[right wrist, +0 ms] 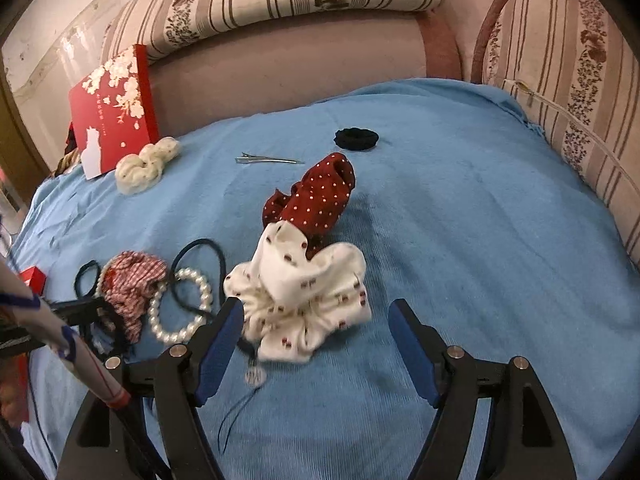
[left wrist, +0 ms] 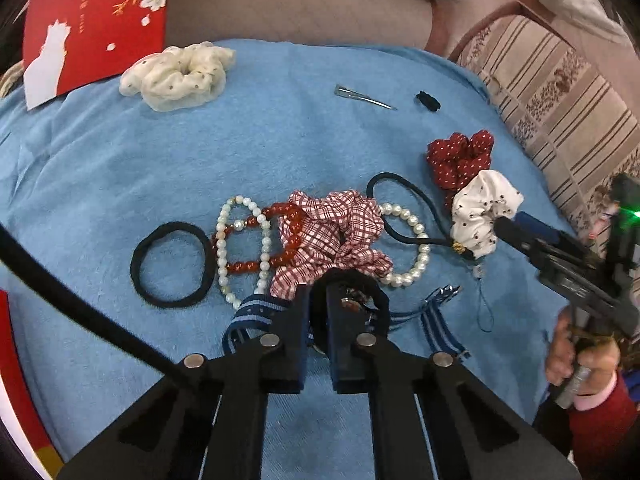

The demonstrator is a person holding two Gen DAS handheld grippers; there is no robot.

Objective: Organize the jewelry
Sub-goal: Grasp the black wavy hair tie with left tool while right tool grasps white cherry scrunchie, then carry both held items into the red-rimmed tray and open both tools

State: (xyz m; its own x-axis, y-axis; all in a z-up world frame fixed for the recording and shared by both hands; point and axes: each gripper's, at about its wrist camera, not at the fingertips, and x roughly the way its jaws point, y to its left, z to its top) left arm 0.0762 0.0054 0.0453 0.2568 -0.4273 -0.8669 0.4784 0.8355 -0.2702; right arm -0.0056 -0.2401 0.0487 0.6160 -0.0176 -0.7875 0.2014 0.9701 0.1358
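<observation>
My left gripper (left wrist: 319, 312) is shut on a blue striped strap (left wrist: 256, 312) that carries a small metal piece, low on the blue cloth (left wrist: 280, 140). Just beyond it lie a plaid scrunchie (left wrist: 336, 232), a pearl bracelet (left wrist: 416, 252), a red bead bracelet (left wrist: 248, 266), a pale bead bracelet (left wrist: 222, 240) and a black hair tie (left wrist: 172, 264). My right gripper (right wrist: 318, 336) stands open around a white cherry-print scrunchie (right wrist: 312, 304). Its left finger (right wrist: 224, 332) brushes the fabric while the right one stands apart. A red dotted scrunchie (right wrist: 316, 196) lies right behind.
At the back of the cloth lie a cream scrunchie (right wrist: 148, 164), a metal hair clip (right wrist: 268, 159) and a small black band (right wrist: 356, 138). A red flowered box (right wrist: 112, 112) leans at the back left. Striped sofa cushions (right wrist: 580, 100) border the right side. A hand (left wrist: 580, 356) grips the right tool.
</observation>
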